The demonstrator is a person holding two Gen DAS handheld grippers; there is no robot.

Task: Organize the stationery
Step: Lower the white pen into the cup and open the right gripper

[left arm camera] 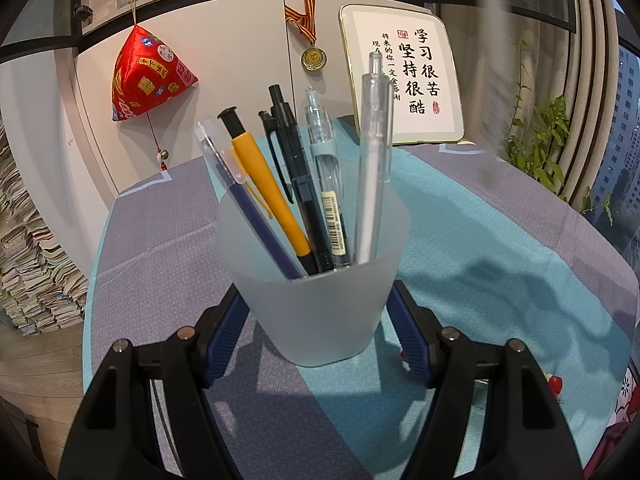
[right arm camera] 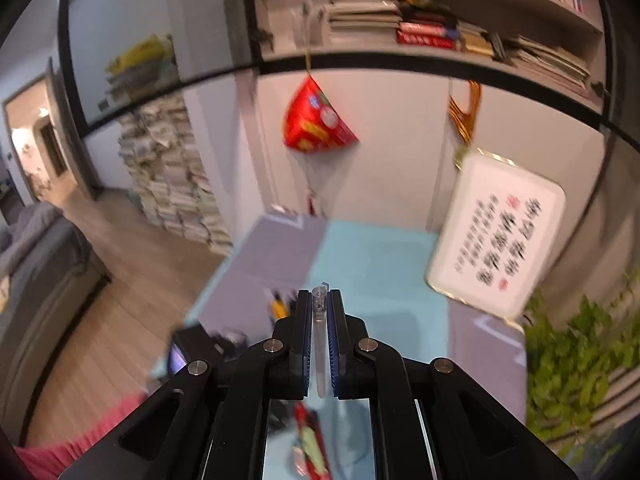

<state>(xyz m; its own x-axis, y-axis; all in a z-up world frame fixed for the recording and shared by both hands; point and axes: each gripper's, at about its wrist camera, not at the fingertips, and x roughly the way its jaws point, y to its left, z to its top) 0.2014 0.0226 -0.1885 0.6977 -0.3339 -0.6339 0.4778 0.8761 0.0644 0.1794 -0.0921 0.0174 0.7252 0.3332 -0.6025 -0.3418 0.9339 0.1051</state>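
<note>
In the left wrist view a frosted translucent cup stands on the table between my left gripper's blue-padded fingers, which close on its sides. It holds several pens: a blue one, an orange one, a black one, a clear one with a barcode and a tall white translucent one. In the right wrist view my right gripper is shut on a clear pen, held above the table. The view is blurred.
The round table has a grey and teal cloth. A framed calligraphy board leans at the back. A red pyramid ornament and a medal hang on the cabinet. A plant stands right, book stacks left.
</note>
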